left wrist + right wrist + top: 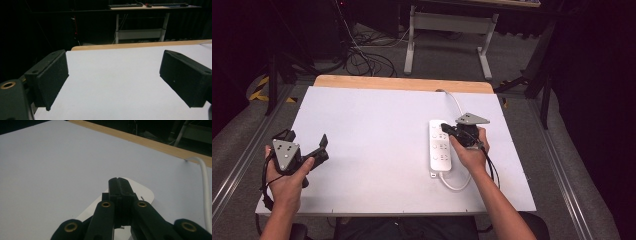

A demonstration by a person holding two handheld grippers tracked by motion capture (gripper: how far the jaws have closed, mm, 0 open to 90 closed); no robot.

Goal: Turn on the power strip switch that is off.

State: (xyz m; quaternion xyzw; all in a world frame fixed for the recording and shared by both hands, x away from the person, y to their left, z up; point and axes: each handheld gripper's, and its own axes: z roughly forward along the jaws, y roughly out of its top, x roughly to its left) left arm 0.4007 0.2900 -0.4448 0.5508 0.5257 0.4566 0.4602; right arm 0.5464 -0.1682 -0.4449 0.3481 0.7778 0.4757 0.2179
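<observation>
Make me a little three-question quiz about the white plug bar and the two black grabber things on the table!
1. True or false: the left gripper has its jaws wide apart.
2. What lies under the right gripper? A) a white power strip B) a red cup C) a book
3. Fill in: the white cable runs from the strip toward the ____ edge of the table.

Key:
1. True. The left gripper view shows a wide gap with only table between the pads.
2. A. The power strip lies flat below the shut jaws.
3. Far, the wooden edge.
</observation>
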